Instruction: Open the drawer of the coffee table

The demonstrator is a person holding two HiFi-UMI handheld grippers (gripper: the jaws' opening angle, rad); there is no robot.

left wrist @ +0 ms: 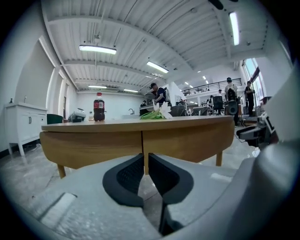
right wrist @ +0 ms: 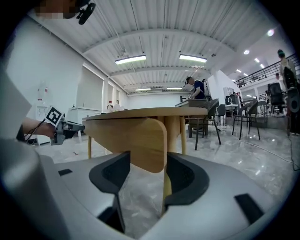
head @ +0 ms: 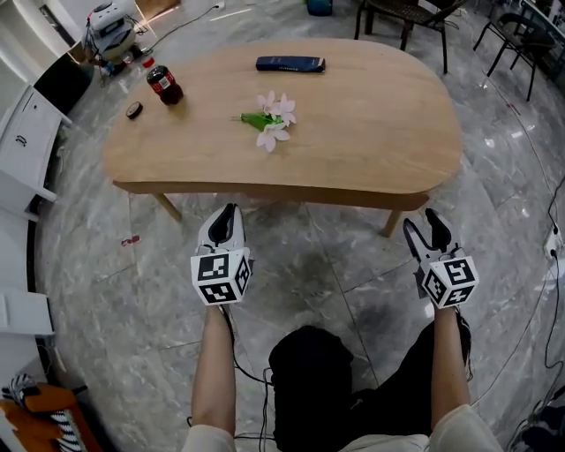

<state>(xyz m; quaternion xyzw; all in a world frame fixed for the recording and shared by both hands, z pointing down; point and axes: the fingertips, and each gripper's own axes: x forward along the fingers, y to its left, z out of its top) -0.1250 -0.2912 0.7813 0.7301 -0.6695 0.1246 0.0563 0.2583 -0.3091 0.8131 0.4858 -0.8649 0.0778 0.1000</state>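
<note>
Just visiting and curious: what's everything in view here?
coffee table: one, light wood, centre of view
bottle: one, dark with red label, upright at the table's far left
small round object: one, dark, beside the bottle
flowers: one sprig, pink with green leaves, mid-table
flat box: one, dark blue, table's far edge
cabinet: one, white, left of the table
chairs: several, dark, beyond the table
left hand-held gripper: one, white and black, shut, short of the table's near edge
right hand-held gripper: one, white and black, open, empty, by the table's right end
</note>
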